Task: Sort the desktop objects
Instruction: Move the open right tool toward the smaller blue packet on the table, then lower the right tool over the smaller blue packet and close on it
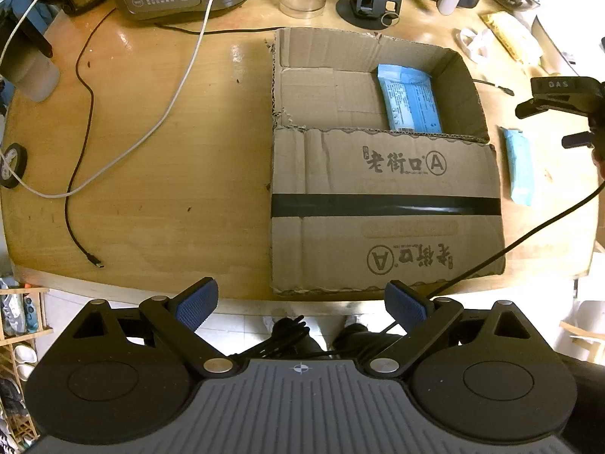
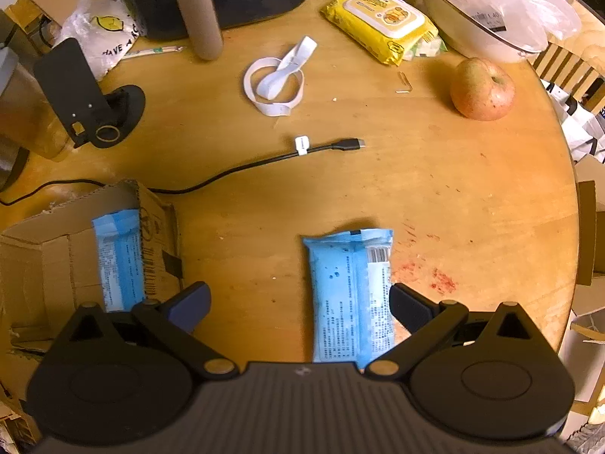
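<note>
carton (image 1: 382, 174): brown corrugated, top open, near flap folded out flat with black tape stripe, on wooden table | blue packet A (image 1: 410, 100): flat, printed face up, inside carton along its right wall | blue packet B (image 2: 349, 295): flat on table, just right of carton, apart from it

The cardboard box flap (image 1: 385, 204) carries printed Chinese characters, 老街口, followed by a circled letter A, printed twice, the nearer copy upside down. The right gripper (image 1: 567, 113), seen from the left wrist view, shows the letters "DAS" on its black body. A white plastic bag (image 2: 102, 34) reads "HAVE A". A price sticker (image 2: 491, 19) on the wrapped bowl reads "1.40".
</note>
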Demonstrator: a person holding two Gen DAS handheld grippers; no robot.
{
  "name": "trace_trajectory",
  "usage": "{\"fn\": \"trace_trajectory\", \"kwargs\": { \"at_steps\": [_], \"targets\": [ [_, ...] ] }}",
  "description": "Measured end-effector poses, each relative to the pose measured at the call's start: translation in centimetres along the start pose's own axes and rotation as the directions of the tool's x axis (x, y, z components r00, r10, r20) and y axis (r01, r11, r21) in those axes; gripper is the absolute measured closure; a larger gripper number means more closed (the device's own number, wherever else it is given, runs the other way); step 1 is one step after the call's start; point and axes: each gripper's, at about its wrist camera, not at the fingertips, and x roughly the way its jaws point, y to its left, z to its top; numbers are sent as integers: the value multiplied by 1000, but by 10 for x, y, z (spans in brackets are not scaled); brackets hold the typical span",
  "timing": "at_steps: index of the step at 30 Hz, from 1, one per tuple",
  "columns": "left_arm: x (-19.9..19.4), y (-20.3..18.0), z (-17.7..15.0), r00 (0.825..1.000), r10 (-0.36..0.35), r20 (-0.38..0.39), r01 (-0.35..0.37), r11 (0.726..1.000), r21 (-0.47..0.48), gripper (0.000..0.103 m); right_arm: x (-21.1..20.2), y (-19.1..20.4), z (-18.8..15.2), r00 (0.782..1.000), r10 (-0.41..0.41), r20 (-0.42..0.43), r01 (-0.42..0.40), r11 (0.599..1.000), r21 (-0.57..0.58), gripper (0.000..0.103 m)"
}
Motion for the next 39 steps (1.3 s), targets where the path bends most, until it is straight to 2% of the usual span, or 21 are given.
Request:
{"fn": "trace_trajectory", "kwargs": {
  "at_steps": [28,39],
  "targets": [
    [1,-10,-1,1000,10,-6,-10,1000,19,6,10,-44,-5,999,-38,-19,39,998,59,0],
    [1,-12,-1,1000,14,-6,-14,1000,15,6,17,-46,-5,999,-22,-26,24,998,57,0]
  ]
}}
